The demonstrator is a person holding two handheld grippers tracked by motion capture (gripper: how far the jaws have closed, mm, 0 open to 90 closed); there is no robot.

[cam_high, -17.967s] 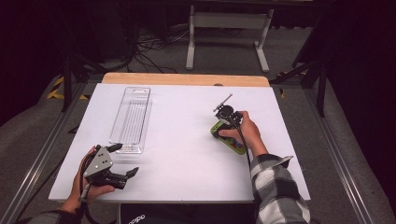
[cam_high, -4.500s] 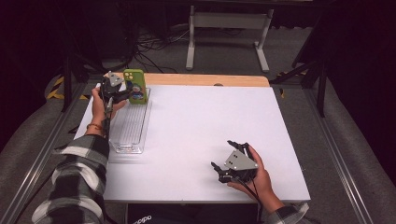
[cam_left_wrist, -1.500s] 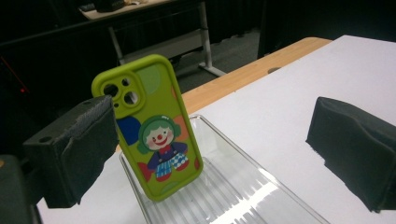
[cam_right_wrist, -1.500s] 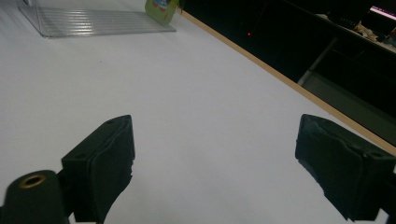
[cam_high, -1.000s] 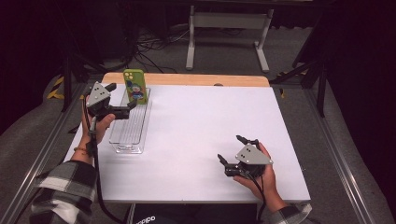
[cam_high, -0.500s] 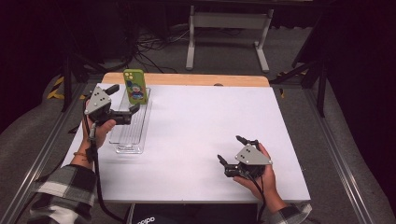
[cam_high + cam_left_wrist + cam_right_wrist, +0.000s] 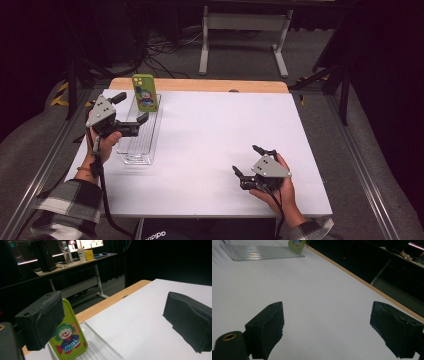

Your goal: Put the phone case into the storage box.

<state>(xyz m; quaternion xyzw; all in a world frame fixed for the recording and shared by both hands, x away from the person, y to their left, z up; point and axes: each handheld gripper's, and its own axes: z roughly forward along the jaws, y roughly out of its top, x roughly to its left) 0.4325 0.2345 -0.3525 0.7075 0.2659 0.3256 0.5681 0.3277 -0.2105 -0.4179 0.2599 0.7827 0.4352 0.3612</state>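
The green phone case [image 7: 145, 93] stands propped upright at the far end of the clear tray [image 7: 134, 150], just beyond the left hand-held gripper [image 7: 131, 112], so placement appears complete and release is the step in hand. That hand-held gripper is spread wide, holding nothing; the next move calls for a clean retreat without tipping the case. The right hand-held gripper [image 7: 248, 163] rests spread and empty on the worktop [image 7: 210, 130], well apart from the tray.

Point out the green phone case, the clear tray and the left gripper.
green phone case [image 7: 145, 93], high view, on its cartoon picture.
clear tray [image 7: 136, 150], high view, on its near floor.
left gripper [image 7: 131, 108], high view, midway between its fingertips.
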